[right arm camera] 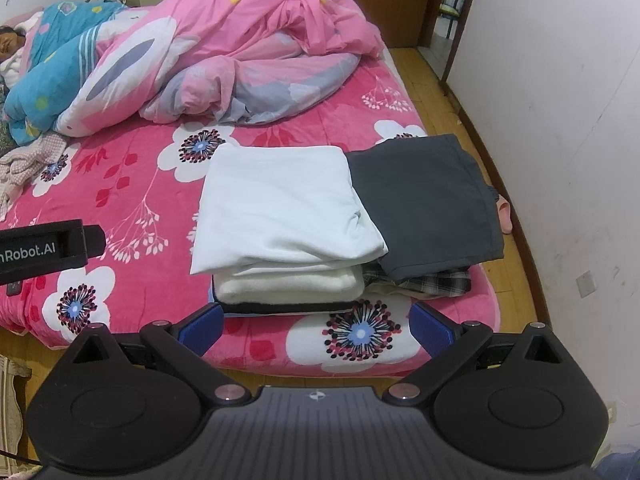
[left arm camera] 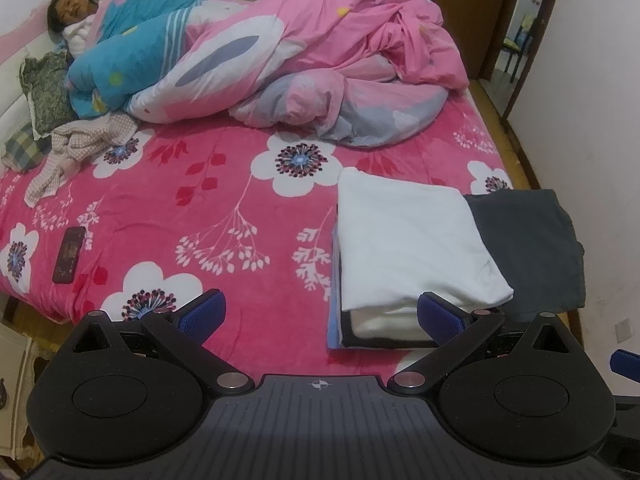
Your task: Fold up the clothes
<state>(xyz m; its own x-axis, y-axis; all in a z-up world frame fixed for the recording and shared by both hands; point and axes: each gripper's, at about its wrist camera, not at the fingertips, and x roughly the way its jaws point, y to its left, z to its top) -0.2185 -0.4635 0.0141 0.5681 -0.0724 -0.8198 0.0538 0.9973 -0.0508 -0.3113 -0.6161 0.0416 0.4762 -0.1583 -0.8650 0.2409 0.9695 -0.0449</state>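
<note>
Both my claws, left gripper (left arm camera: 320,316) and right gripper (right arm camera: 316,326), hang spread wide, holding nothing. Folded white shirt (right arm camera: 280,204) tops the stack at the bed's (right arm camera: 140,168) near corner, beside grey garment (right arm camera: 424,200). Soft, light, floppy; I'd pinch hem corners.

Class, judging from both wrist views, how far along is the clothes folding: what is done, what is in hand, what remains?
Done: a folded white garment tops a stack, beside a folded dark grey garment on another pile. In hand: nothing; the left gripper and right gripper are both open and empty. Left: a crumpled checked garment near the pillows looks unfolded.
</note>
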